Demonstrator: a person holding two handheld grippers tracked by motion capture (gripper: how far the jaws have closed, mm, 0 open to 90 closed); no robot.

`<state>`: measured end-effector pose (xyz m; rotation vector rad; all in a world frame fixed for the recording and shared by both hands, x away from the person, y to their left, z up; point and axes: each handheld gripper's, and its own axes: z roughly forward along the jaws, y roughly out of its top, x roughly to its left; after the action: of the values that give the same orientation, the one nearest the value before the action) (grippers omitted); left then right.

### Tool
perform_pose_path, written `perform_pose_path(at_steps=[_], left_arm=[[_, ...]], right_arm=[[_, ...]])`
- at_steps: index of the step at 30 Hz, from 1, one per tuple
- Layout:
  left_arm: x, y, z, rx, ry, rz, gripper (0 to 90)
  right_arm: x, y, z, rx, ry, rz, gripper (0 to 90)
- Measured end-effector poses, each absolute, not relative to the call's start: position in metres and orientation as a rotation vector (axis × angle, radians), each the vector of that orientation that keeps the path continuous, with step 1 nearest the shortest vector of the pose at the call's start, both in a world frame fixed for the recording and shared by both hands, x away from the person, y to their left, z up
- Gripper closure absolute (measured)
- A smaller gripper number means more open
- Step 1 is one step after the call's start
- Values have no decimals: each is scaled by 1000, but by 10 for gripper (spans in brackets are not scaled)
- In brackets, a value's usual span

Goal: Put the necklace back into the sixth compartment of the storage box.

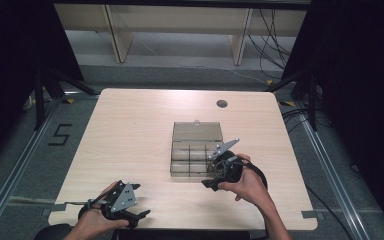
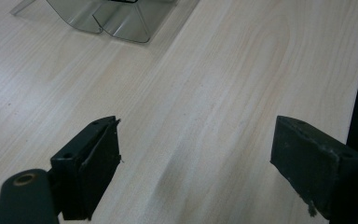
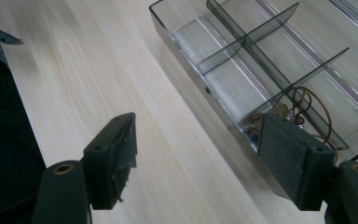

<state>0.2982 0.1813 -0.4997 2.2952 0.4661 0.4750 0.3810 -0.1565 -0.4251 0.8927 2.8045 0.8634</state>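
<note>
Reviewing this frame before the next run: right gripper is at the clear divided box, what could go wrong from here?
1. The right gripper stands open with one jaw over the clear box wall; closing might clip or shove the light box.
2. The small wired part in the nearest compartment could snag on a jaw.

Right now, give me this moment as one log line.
left gripper: open, empty | right gripper: open, beside box | box: lid open, wires in one compartment

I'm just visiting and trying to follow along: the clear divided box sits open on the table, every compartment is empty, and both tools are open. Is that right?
Not quite. The box isn't all empty: the right gripper view shows a small item with brown wire loops in the compartment by the right tool. The rest holds: the box is open on the table, and the left tool and the right tool are both open.
</note>
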Motion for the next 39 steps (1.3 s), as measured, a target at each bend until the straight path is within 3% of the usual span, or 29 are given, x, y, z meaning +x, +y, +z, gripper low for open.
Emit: perform_pose_path(at_steps=[39], left_arm=[[298, 177, -500, 2315, 436, 472, 150]], right_arm=[[361, -179, -452, 996, 2754, 903, 231]])
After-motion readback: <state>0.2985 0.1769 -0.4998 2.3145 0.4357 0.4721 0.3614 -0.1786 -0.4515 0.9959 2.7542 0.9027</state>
